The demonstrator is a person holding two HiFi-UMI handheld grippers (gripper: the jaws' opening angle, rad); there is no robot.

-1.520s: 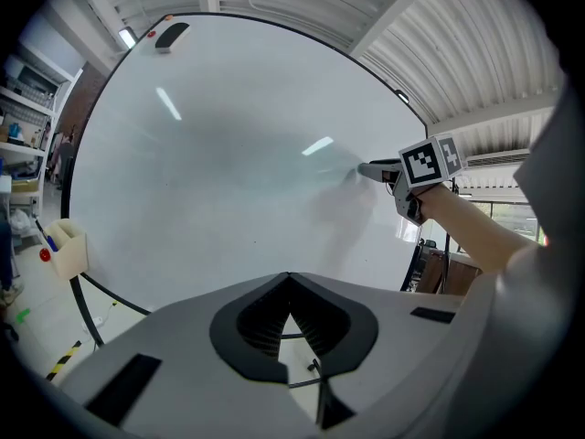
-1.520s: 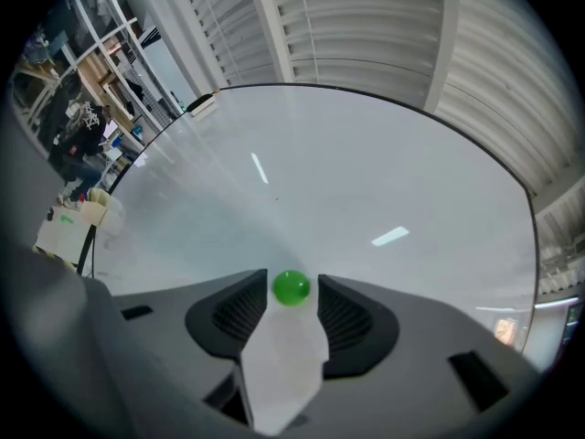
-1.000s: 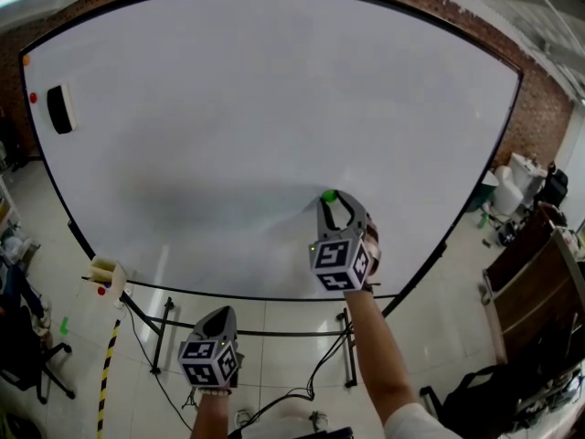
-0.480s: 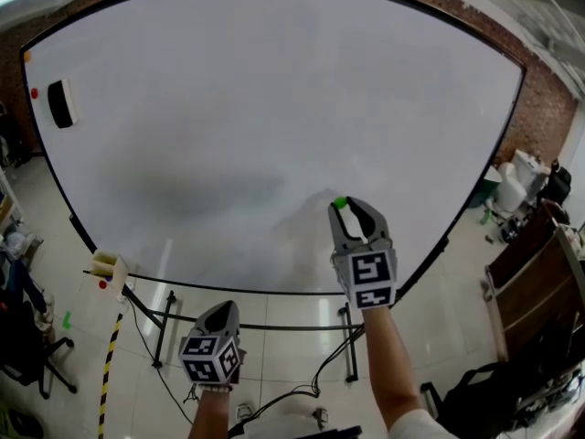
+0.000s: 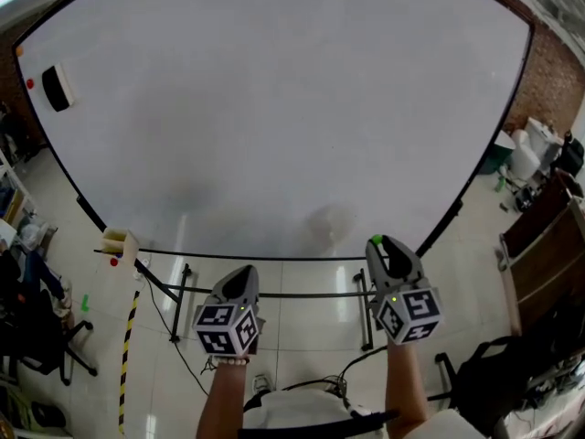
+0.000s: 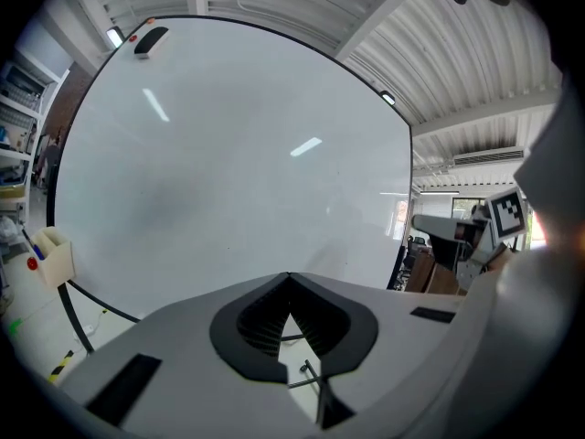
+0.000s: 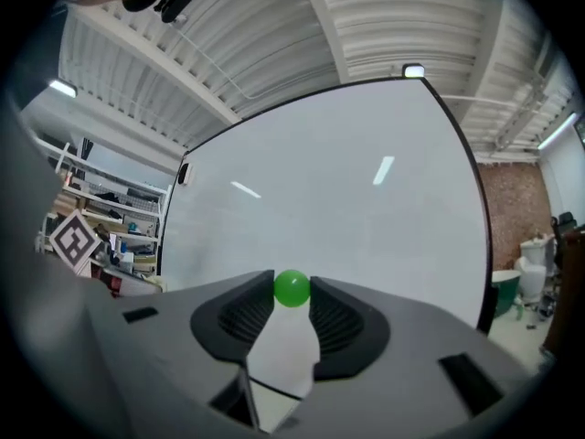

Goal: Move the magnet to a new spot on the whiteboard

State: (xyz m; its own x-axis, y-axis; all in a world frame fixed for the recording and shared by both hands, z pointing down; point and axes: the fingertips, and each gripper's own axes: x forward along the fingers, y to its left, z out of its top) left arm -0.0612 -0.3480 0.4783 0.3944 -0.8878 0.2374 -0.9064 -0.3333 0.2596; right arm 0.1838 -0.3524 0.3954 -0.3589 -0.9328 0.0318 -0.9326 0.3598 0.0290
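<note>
Magnet (image 7: 292, 288) in right gripper (image 7: 292, 283) (overhead, perhaps speck)

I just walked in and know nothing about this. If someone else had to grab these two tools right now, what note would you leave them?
Right gripper: jaws shut on the green magnet, which sits at their tips, clear of the whiteboard and low, near its bottom edge.
Left gripper: jaws shut with nothing in them, held low to the left of the right one.
Done: the magnet is off the board and in the grip.
Left to do: carry it to a bare spot on the board, set it there, open the jaws and back away.
</note>
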